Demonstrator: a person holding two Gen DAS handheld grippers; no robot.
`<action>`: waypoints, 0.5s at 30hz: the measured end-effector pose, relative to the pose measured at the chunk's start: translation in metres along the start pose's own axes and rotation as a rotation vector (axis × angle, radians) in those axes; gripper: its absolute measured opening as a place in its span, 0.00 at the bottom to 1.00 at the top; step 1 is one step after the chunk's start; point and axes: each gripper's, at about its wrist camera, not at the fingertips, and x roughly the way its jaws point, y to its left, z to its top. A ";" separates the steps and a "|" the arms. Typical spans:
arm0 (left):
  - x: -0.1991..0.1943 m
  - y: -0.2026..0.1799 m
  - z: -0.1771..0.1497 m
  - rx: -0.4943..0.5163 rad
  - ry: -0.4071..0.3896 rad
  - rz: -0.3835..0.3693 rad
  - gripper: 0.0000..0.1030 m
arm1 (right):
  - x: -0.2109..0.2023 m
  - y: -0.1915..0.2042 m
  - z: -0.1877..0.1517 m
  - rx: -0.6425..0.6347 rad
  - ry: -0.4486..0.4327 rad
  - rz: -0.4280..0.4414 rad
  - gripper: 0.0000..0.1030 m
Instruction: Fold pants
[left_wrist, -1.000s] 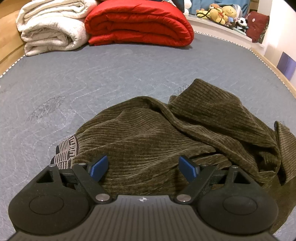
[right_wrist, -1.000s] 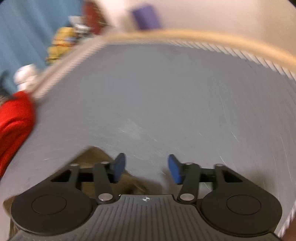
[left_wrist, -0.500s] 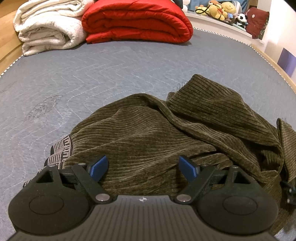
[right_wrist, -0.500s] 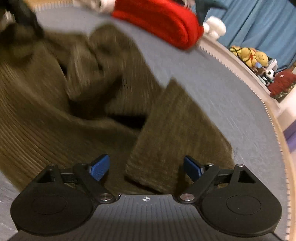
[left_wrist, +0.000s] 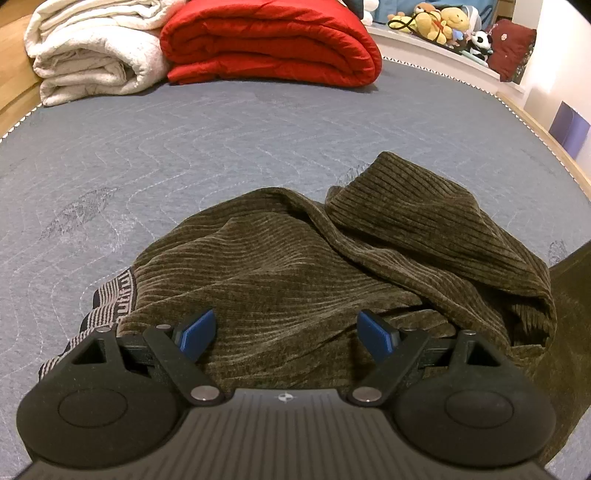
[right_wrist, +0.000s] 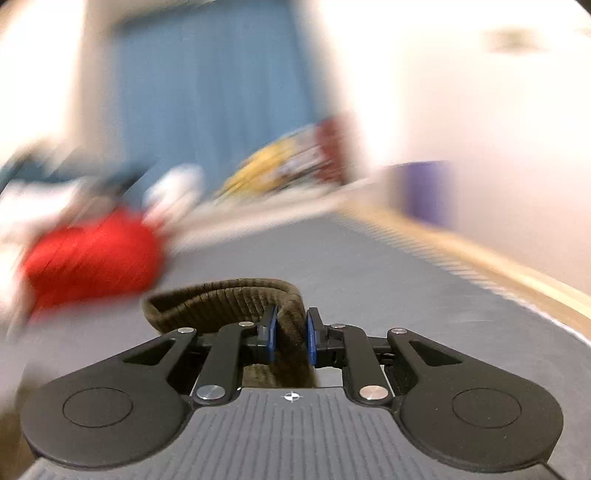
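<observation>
My left view is sharp and evenly lit by warm indoor light, with soft shadows in the folds of the pants and under my left tool. The fisheye bends the bed edge into a curve and darkens the corners. My right view is smeared by motion blur; only my right tool and the cloth in its closing jaws stay crisp.

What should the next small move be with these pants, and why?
Probably draw the right gripper up and away from the heap to pull that leg straight. Its jaws are closing with a fold of the brown corduroy pants pinched between the pads, while the rest lies crumpled on the grey mattress. The left gripper hangs open over the waistband end, holding nothing.
</observation>
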 end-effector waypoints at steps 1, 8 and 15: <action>0.000 0.001 -0.001 0.000 0.001 -0.001 0.85 | 0.009 -0.028 0.001 0.097 -0.001 -0.095 0.26; -0.006 0.005 -0.001 -0.013 -0.002 -0.011 0.85 | 0.067 -0.128 -0.064 0.494 0.408 -0.219 0.74; -0.012 -0.008 -0.005 0.018 -0.013 -0.032 0.85 | 0.082 -0.084 -0.075 0.225 0.577 -0.304 0.83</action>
